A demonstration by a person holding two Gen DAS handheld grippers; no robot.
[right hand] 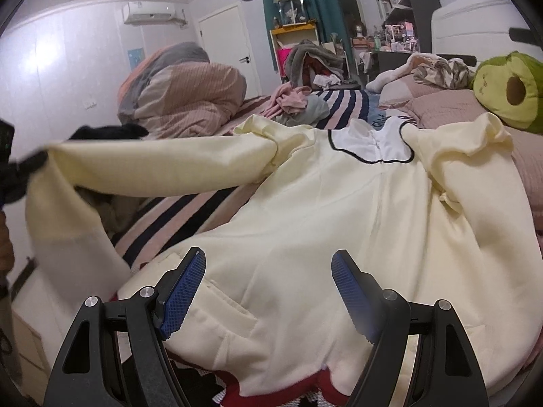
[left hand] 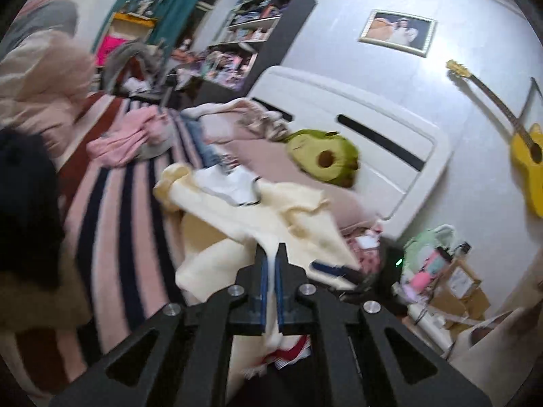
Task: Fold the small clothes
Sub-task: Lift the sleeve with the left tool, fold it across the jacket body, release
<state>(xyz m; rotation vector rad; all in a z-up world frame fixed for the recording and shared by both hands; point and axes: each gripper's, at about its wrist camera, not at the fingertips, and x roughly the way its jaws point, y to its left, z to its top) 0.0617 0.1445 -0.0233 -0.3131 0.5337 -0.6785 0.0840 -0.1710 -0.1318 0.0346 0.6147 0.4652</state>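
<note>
Cream dress (right hand: 305,224) lying on striped bed (right hand: 190,210), collar pointing toward 12 o'clock, left claw (left hand: 271,254) pinching sleeve stretching toward 9 o'clock, right claw (right hand: 268,264) hovering wide apart above the skirt

The left wrist view is blurred by motion. The cream garment (right hand: 305,224) hides its hem behind the right gripper (right hand: 268,291); the yellow guitar (left hand: 529,166) is cut off.

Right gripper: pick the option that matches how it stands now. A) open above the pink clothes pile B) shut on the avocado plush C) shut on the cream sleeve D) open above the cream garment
D: the right gripper has its blue pads wide apart over the spread cream garment, gripping nothing.
</note>
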